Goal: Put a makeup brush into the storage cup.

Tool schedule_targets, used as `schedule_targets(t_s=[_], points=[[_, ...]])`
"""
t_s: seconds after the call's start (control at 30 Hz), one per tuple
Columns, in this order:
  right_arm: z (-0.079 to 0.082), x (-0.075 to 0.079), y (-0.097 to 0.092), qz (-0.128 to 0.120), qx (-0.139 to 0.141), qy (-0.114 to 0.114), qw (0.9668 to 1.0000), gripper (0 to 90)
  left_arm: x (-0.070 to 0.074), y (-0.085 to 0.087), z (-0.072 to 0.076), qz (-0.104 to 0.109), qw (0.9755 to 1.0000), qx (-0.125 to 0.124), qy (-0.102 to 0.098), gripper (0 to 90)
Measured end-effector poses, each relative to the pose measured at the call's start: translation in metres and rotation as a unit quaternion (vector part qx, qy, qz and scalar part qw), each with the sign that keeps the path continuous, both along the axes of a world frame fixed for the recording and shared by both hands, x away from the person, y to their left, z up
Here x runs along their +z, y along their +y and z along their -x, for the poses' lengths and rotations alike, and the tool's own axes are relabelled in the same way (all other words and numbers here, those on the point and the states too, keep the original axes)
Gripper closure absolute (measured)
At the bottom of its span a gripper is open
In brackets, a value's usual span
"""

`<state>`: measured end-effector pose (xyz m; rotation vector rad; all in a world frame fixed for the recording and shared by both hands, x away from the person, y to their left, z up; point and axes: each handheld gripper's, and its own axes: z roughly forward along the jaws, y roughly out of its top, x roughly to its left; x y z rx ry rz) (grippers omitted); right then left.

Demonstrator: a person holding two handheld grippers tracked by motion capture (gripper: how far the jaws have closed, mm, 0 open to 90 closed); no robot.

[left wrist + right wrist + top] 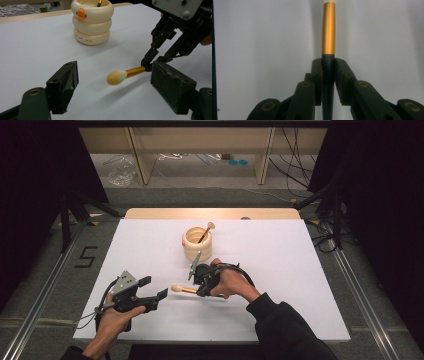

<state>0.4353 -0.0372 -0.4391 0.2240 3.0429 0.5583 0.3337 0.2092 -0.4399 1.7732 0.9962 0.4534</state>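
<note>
Floor marking: a black "5" (87, 256) on the grey floor left of the table.
Left gripper (152, 289): held low over the near-left part of the white tabletop (300, 285), the person's left hand (112, 317) wrapped under it, jaws pointing right toward the brush; in the left gripper view its two black jaws stand wide apart with nothing between them.
Makeup brush (125, 74): gold metal ferrule, dark handle, cream bristle tuft – it sits level just above the tabletop, tuft toward the left gripper, its shadow on the white surface below.
Pot (92, 22): cream, ring-stacked ceramic holder with an orange duck face and small brown lettering on its lowest ring – too blurred to read; it stands at table centre, beyond the grippers, with another brush (205, 232) leaning in it.
Right gripper (328, 72): jaws clamped tight on the brush's dark handle just behind the ferrule; the right hand (232, 282) holds it sideways, pointing left.
</note>
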Motion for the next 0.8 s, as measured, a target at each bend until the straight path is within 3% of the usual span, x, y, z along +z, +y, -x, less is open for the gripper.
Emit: schedule_targets(t_s=[0.2,0.37,0.4,0.8], points=[[-0.005,0.009,-0.009,-0.029,-0.025,-0.002,0.9992,78.7,-0.001,0.000,0.000,0.009,0.9999,0.005,0.006,22.4],[-0.010,0.015,-0.016,-0.070,-0.021,-0.029,0.9969,78.7,-0.001,-0.001,0.000,0.010,0.9999,0.008,0.010,22.4],[-0.009,0.017,-0.016,-0.080,-0.029,-0.023,0.9961,78.6,-0.001,0.000,0.000,0.010,0.9999,0.007,0.011,22.5],[-0.004,0.036,-0.032,-0.173,-0.032,-0.053,0.9830,78.7,-0.001,-0.003,-0.001,0.018,0.9997,-0.001,0.015,23.1]])
